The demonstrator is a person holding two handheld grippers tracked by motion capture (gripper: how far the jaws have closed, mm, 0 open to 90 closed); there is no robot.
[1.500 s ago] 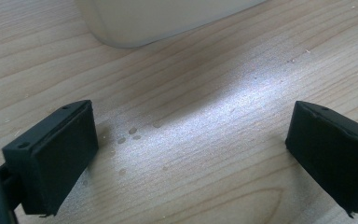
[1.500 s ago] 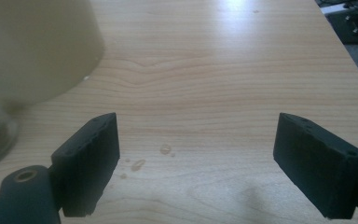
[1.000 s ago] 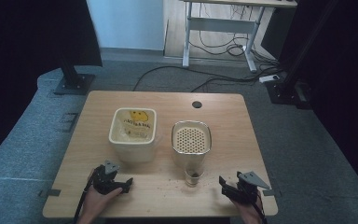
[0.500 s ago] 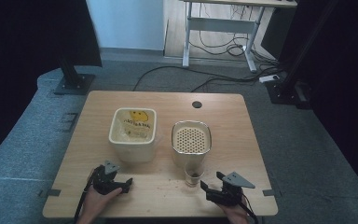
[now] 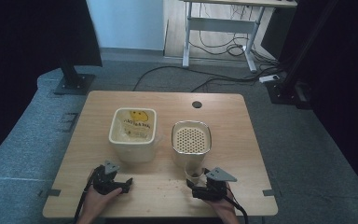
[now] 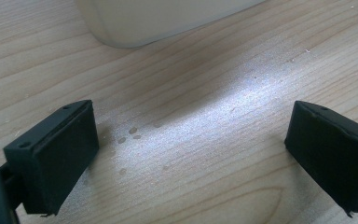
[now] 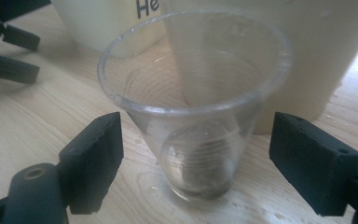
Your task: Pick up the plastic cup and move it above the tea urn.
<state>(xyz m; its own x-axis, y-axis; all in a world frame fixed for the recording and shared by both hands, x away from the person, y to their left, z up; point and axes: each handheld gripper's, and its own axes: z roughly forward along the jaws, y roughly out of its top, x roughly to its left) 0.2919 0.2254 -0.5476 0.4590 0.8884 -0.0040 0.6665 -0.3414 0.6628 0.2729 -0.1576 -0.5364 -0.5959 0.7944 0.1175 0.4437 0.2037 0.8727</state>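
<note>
The cup (image 7: pixel 193 121) stands on the table (image 5: pixel 242 121) between the right gripper (image 7: pixel 196 163) jaws, touching neither. Right behind it sits the lidded container (image 5: pixel 191 140); the open container (image 5: pixel 134 133) lies beyond the left gripper (image 5: pixel 121 185).

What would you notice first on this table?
A clear plastic cup stands upright between the right gripper's open jaws, near the table's front edge. Behind it are two cream containers: one with a holed lid, and an open one to its left showing a yellow smiley.
</note>
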